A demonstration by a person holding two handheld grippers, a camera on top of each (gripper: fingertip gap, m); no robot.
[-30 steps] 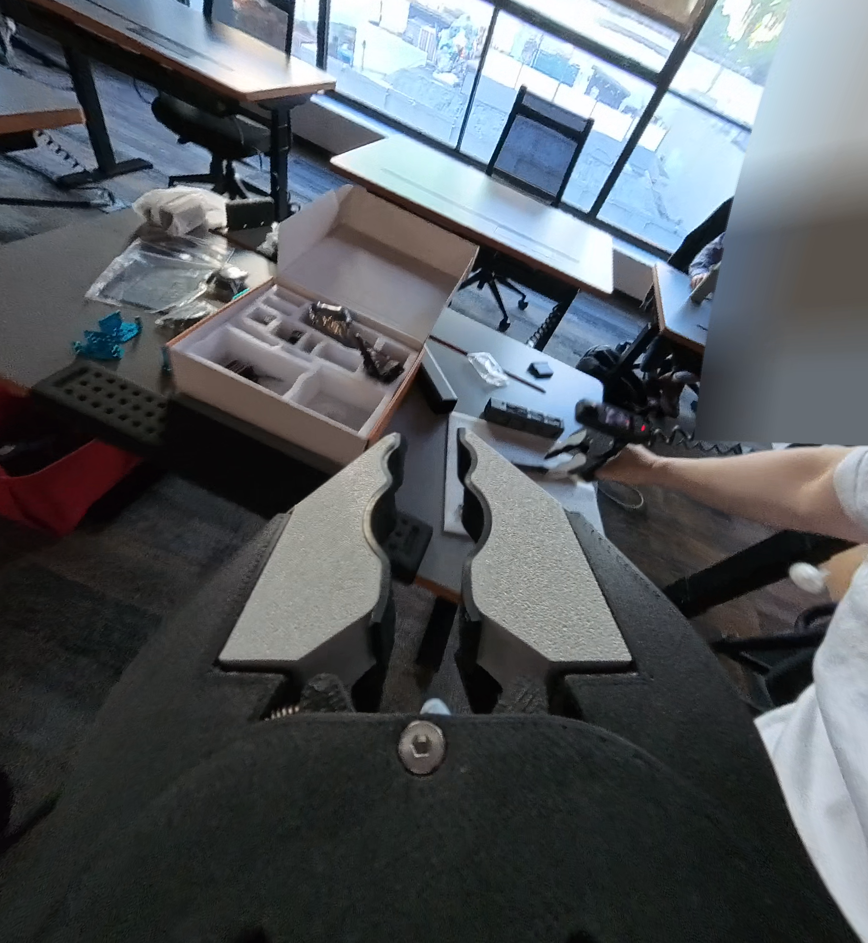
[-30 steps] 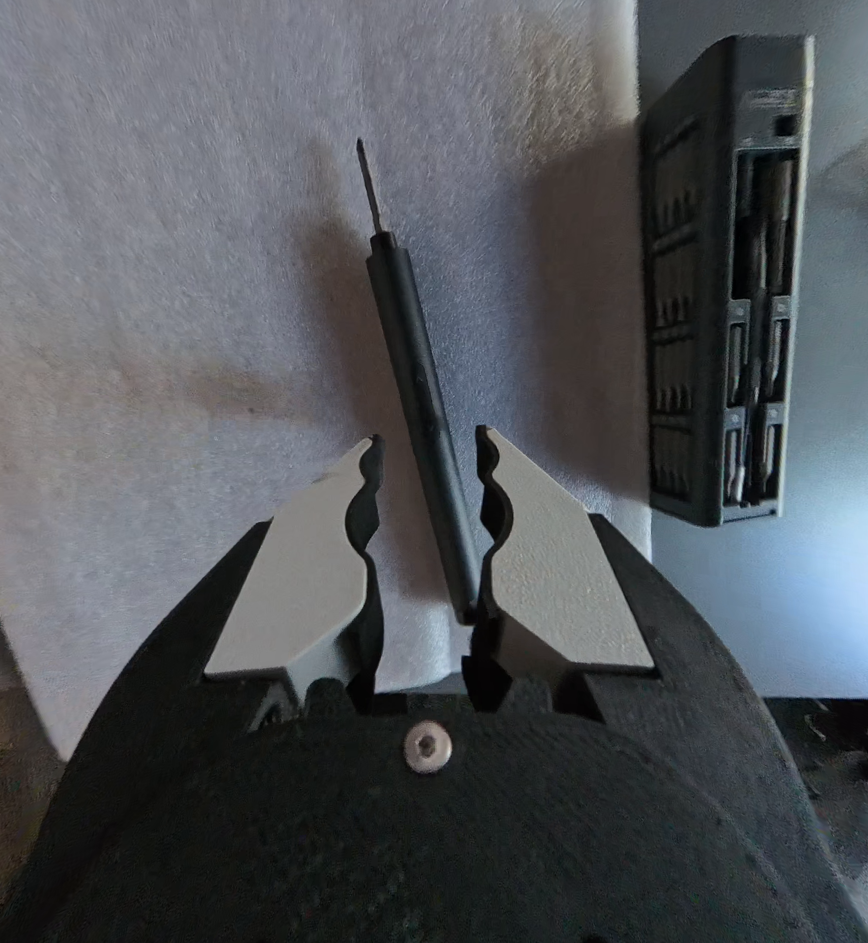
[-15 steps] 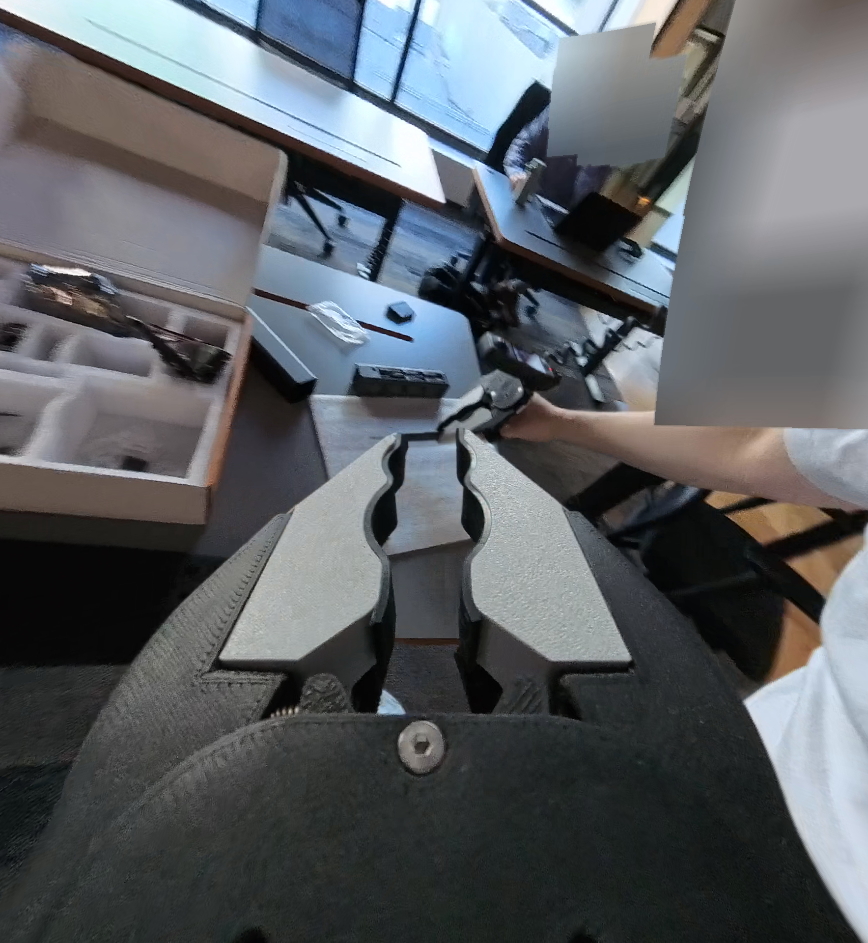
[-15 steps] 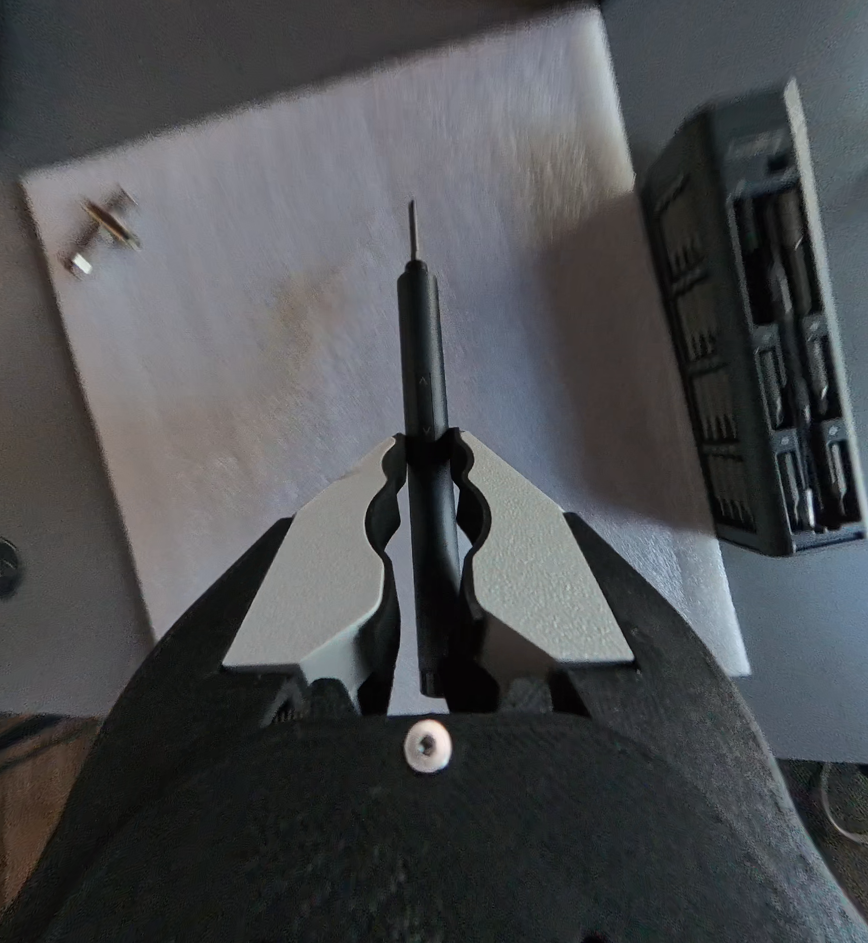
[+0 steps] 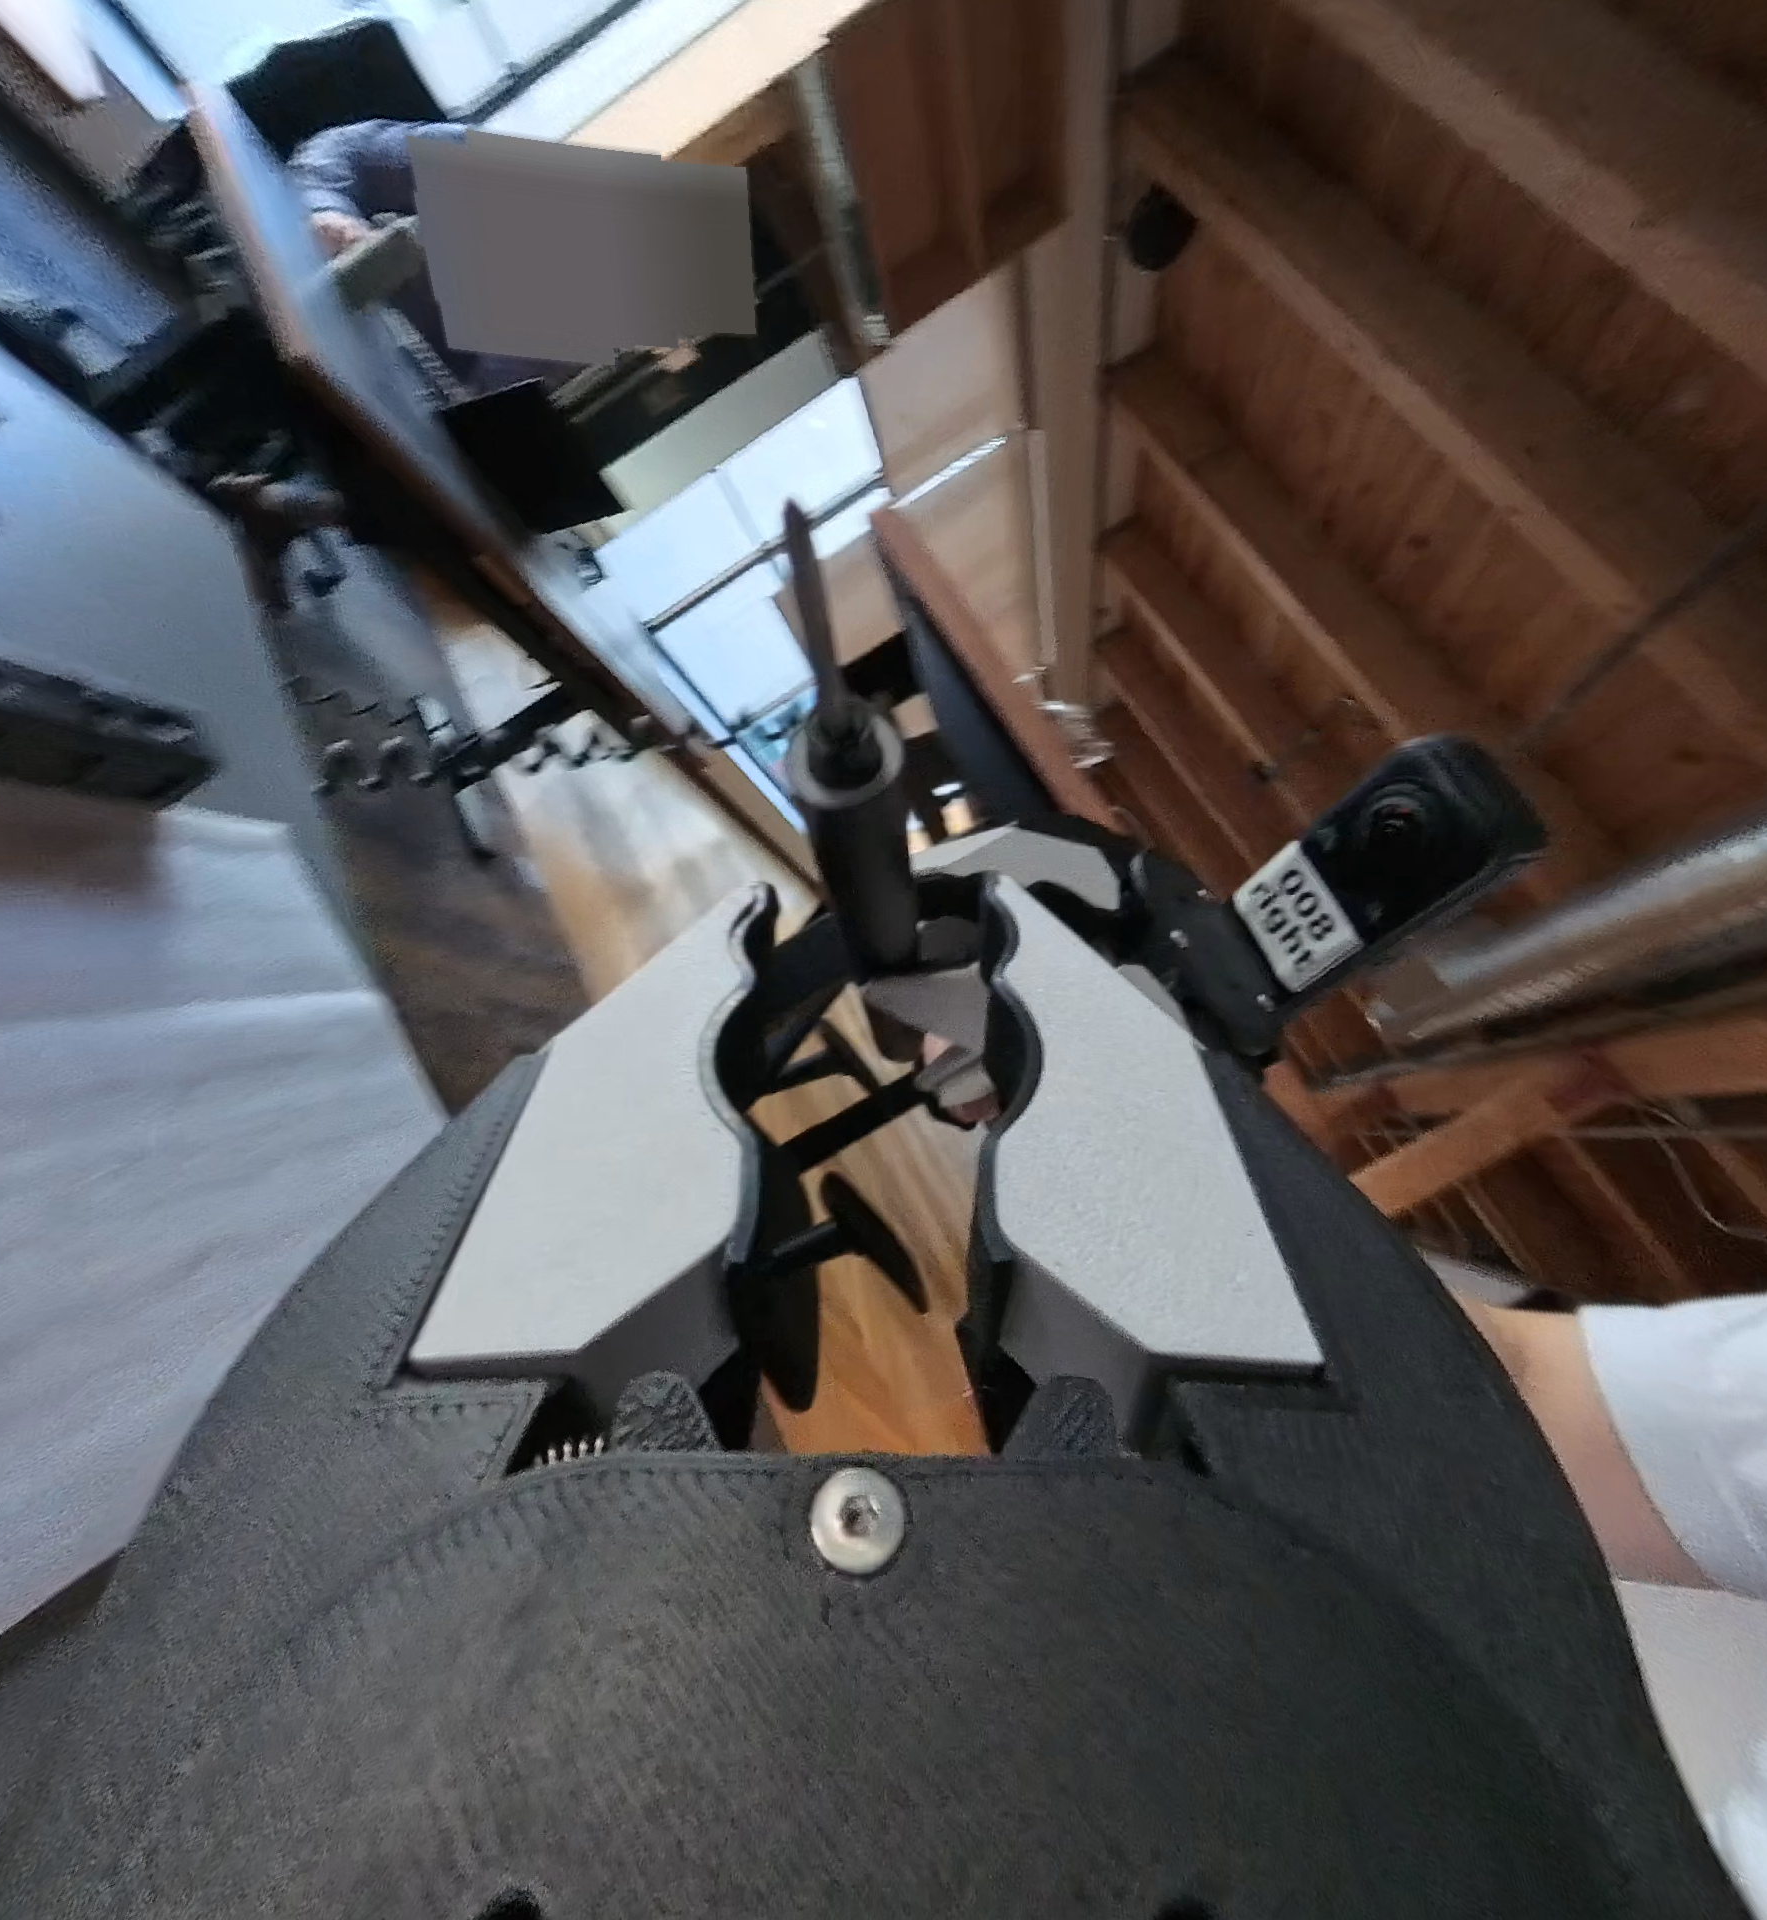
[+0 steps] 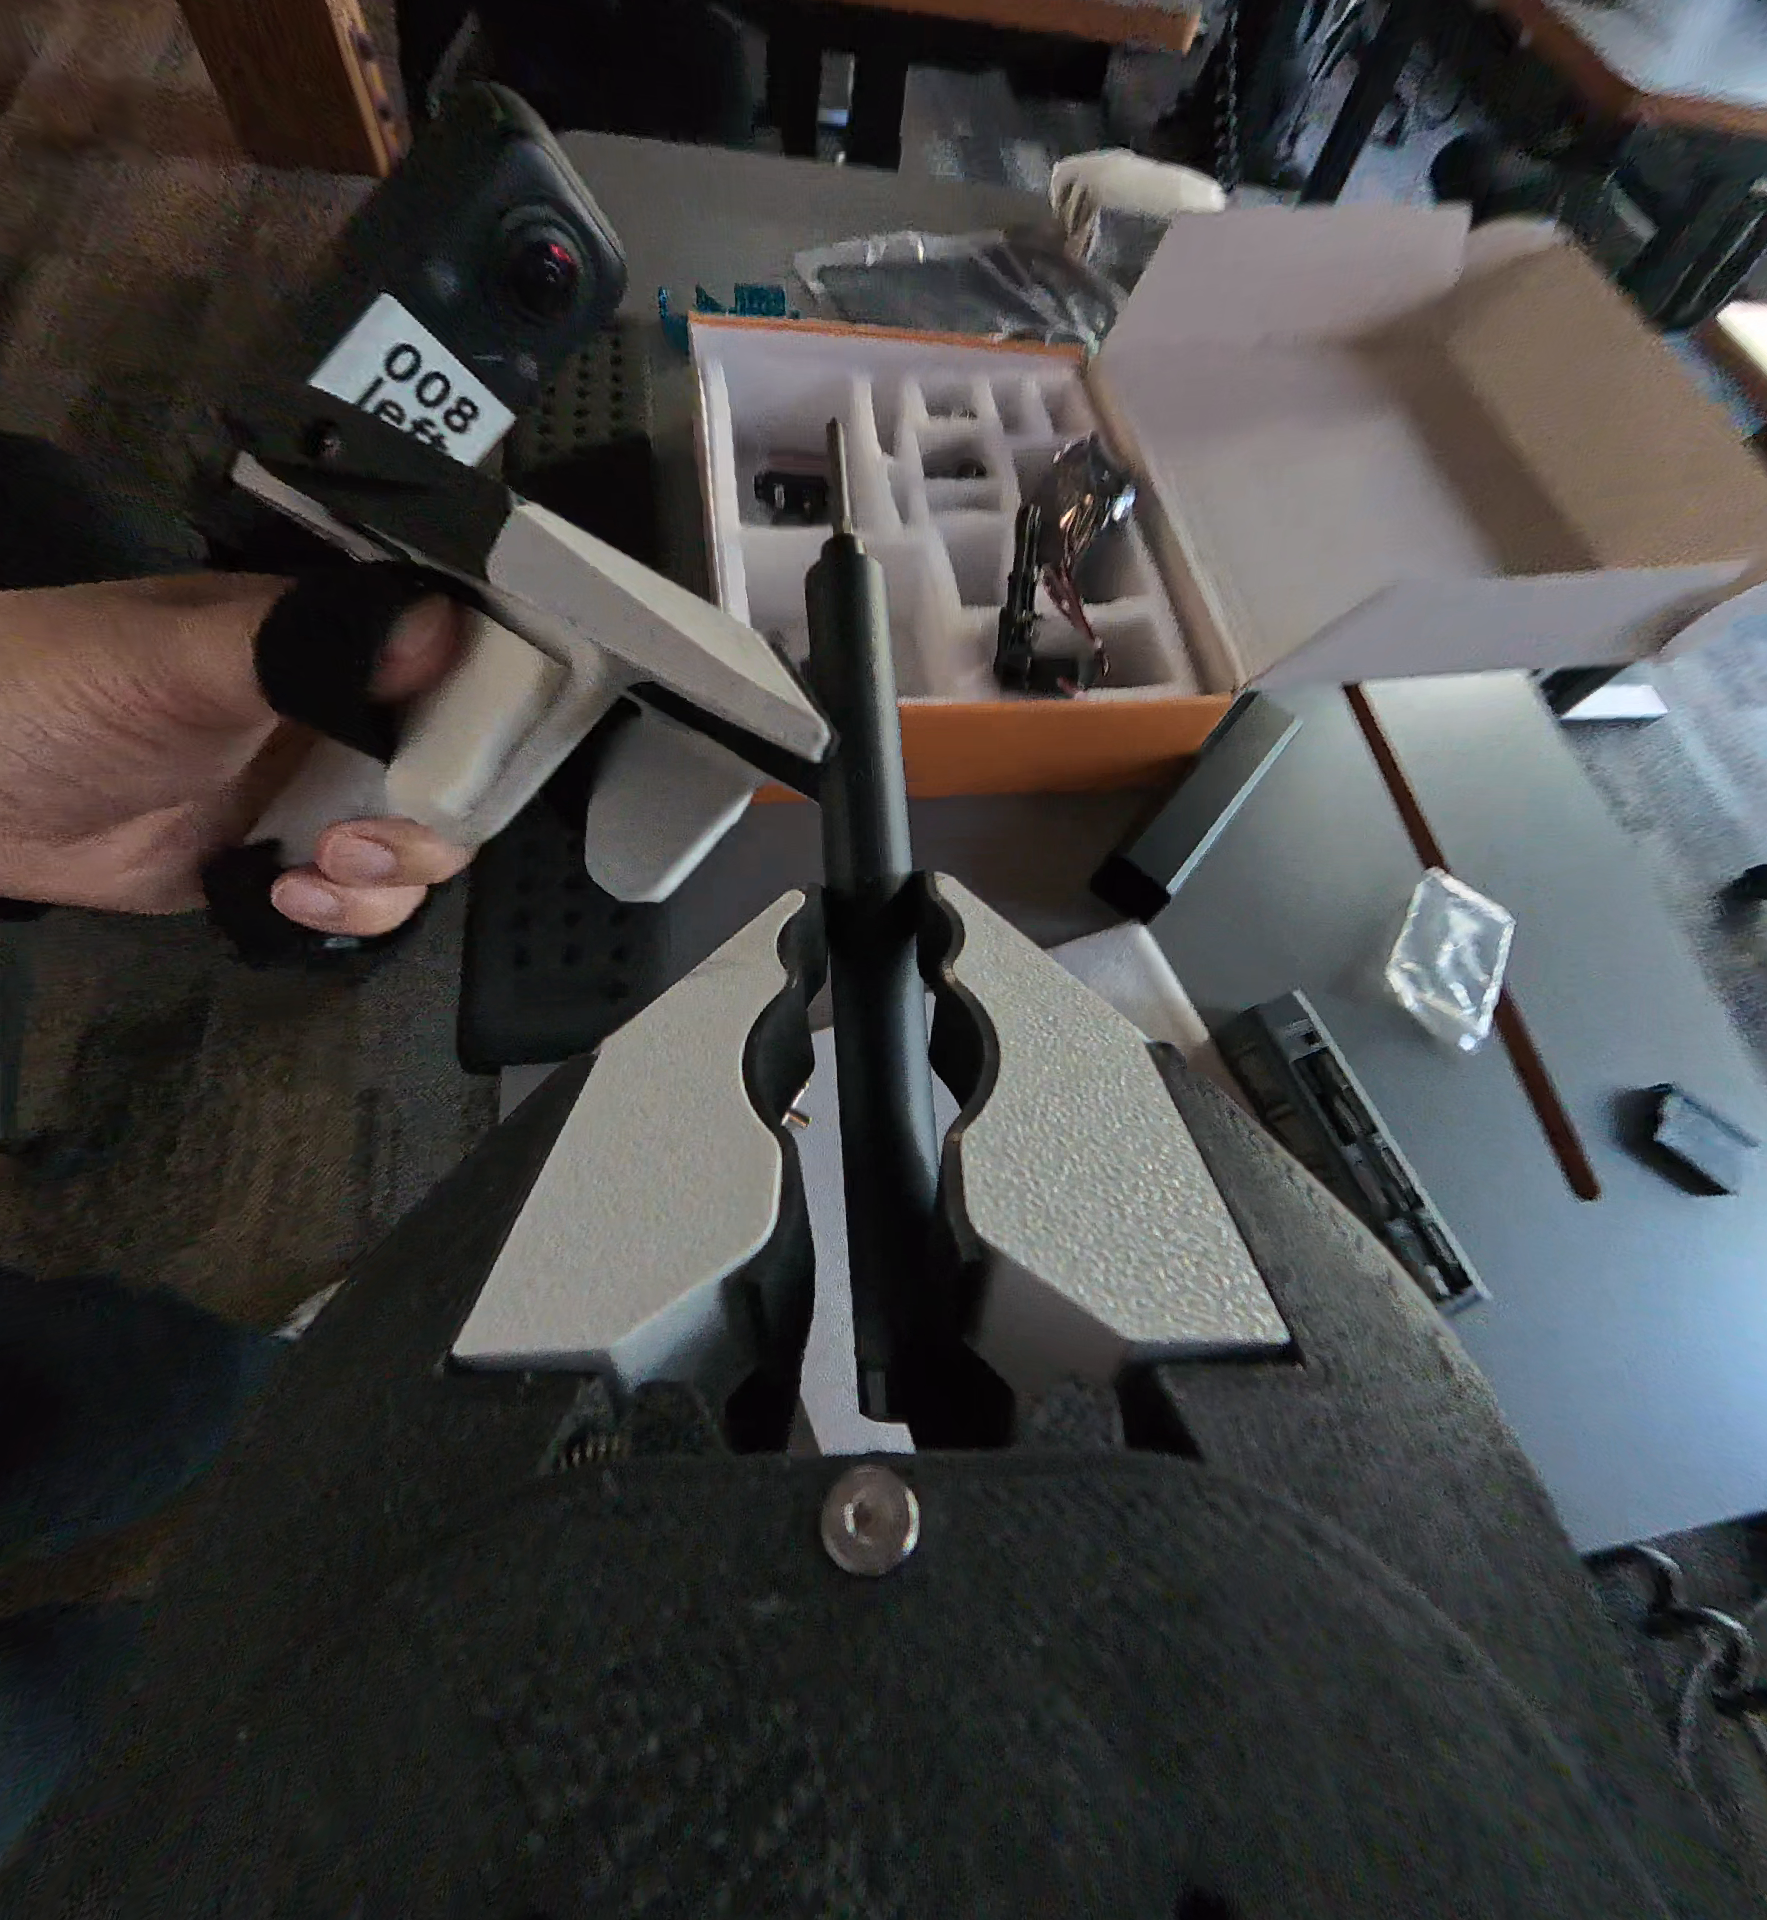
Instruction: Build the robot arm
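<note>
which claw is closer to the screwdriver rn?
Right. The right claw is shut on the screwdriver handle; the left claw is open, fingertips beside its shaft, contact unclear.

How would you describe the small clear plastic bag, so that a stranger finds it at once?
Start from the open white box with an orange edge, then go right to the grey table. The clear plastic bag lies there beside a thin brown strip. It alone is transparent and crinkled; the small block nearby is dark and solid.
</note>
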